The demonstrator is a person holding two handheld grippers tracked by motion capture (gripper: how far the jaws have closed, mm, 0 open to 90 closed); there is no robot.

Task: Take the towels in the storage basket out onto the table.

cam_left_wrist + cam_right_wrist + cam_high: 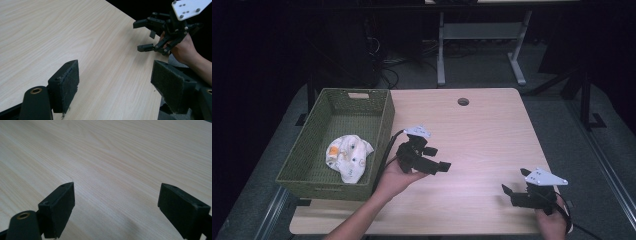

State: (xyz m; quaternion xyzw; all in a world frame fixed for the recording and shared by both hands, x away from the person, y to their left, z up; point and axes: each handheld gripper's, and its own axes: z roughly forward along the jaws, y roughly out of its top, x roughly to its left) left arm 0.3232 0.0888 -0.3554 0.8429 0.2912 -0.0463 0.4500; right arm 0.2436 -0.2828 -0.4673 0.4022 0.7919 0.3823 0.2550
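I hold a gripper in each hand over the pale wooden surface (pixel 482 130), and neither one grips anything. My left gripper (pixel 443 166) hovers just beside the green woven basket (pixel 314 150), whose near wall sits at about nine o'clock from it. Its jaws are spread wide, pointing toward three o'clock across the bare wood. In the left gripper view the two felt-faced pads (pixel 67 83) stand well apart with bare wood grain between them, so I judge them empty and ready rather than mid-grasp.

My right gripper (pixel 511 192) rests low near the front edge of the surface at roughly five o'clock from the left one, well apart from it. Its jaws are spread too, aimed toward nine o'clock. The right gripper view shows both black pads (pixel 60 205) parted over plain wood. From the left gripper view I can see the right gripper (pixel 147 35) farther off, cradled in my hand with its fingers splayed.

The thing nearest my work is the crumpled white cloth (pixel 347 156) with small coloured prints. It lies in the basket, on the floor of it toward the near end, heaped rather than folded. It looks settled there, apart from both grippers.

I judge the cloth is where it belongs, and my hands sit apart with jaws spread because nothing is left on the surface to pick up.
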